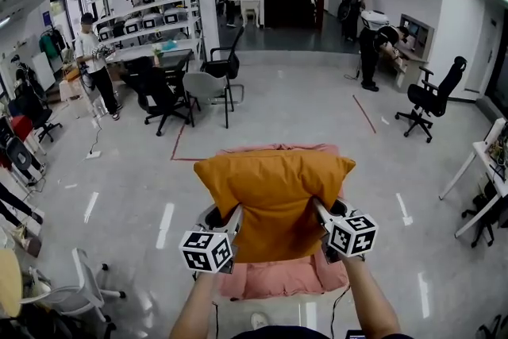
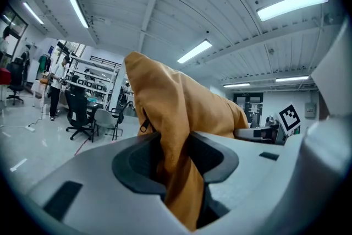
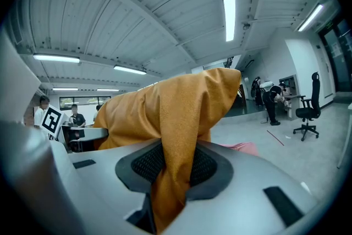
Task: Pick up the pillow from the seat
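While both grippers were closed on it, the pillow was held up in front of the person, over the pink seat. In the head view the seat showed past the pillow's top edge and below its bottom edge. Whether the pillow's lower edge touched the seat could not be told from that view.

The left gripper had the pillow's left side. In the left gripper view its jaws stood narrowly apart, with a bunched fold of the orange cover pinched between the dark pads. A small zip pull hung at the fold's left edge. The rest of the pillow rose above the left gripper against the ceiling.

The right gripper had the pillow's right side. In the right gripper view its jaws were likewise almost together, with the textured pads pressed on a thick fold of the pillow. The fabric draped down through the gap of the right gripper. A strip of the seat showed just beyond.

Both forearms reached in from the bottom of the head view. Beyond the seat lay a pale floor with office chairs and a standing person well off to the left.
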`<state>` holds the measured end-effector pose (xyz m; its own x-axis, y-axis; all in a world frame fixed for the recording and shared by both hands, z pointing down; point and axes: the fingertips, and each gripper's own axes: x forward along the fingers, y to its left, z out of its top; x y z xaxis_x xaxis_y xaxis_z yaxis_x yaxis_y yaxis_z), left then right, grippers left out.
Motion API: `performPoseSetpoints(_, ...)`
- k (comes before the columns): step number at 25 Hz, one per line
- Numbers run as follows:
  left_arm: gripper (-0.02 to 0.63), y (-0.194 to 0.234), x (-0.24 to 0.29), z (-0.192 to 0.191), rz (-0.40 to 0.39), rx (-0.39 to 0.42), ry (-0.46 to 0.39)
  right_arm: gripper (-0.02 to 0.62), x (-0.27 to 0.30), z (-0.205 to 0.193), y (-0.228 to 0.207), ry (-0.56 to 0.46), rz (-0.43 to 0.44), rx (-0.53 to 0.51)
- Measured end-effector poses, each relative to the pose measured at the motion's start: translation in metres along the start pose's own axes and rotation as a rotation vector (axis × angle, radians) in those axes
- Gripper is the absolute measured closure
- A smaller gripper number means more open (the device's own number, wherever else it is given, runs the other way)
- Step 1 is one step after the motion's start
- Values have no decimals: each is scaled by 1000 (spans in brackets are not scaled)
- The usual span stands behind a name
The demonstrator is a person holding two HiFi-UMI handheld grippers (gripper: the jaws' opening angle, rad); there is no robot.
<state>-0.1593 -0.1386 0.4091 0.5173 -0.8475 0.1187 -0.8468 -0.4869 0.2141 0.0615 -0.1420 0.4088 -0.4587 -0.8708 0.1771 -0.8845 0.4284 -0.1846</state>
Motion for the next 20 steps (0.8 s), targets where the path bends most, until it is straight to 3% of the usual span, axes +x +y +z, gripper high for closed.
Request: performPoseSetpoints(20,446,-77,-54,-3,40,9,-31,483,-85,3,2,-31,34,-13)
